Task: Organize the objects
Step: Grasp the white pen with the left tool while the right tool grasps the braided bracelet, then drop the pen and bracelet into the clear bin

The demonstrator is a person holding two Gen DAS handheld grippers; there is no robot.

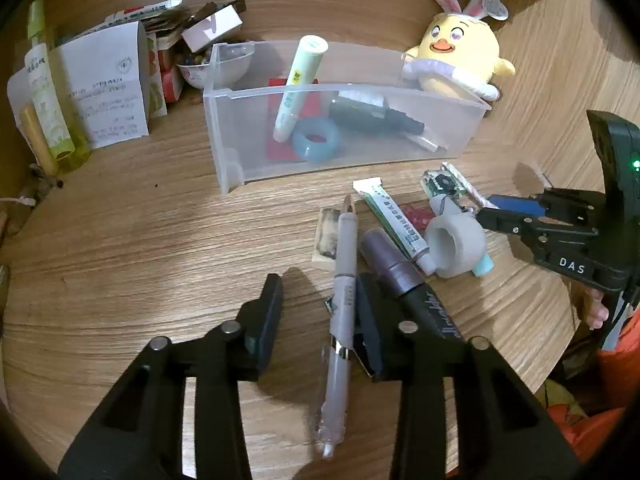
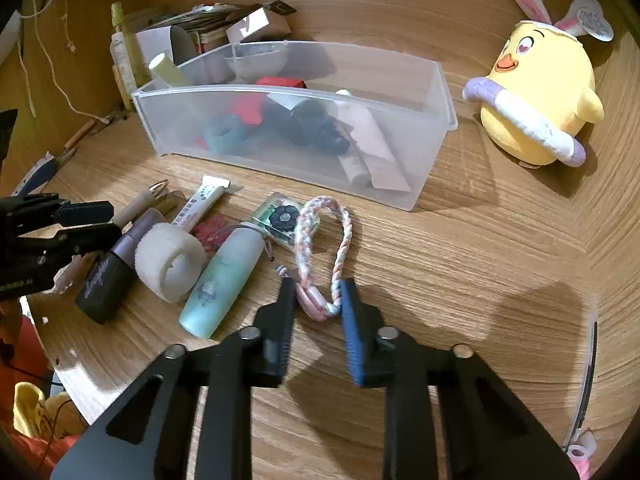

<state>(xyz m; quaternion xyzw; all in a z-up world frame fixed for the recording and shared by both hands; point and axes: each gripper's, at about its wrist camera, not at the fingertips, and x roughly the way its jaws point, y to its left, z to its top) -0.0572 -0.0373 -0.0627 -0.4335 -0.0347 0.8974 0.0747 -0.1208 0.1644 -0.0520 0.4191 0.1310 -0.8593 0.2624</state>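
Fingers (image 1: 320, 300) astride pen (image 1: 340, 320) — lengthwise, tip away

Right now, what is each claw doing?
Left claw: open; the grey pen lies between its fingers, not pinched.
Right claw: closed on the end of the braided strap.

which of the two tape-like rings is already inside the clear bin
The translucent blue ring. It lies on the floor of the clear bin beside the leaning green-capped tube. The white tape roll sits outside on the wooden table among the pens.
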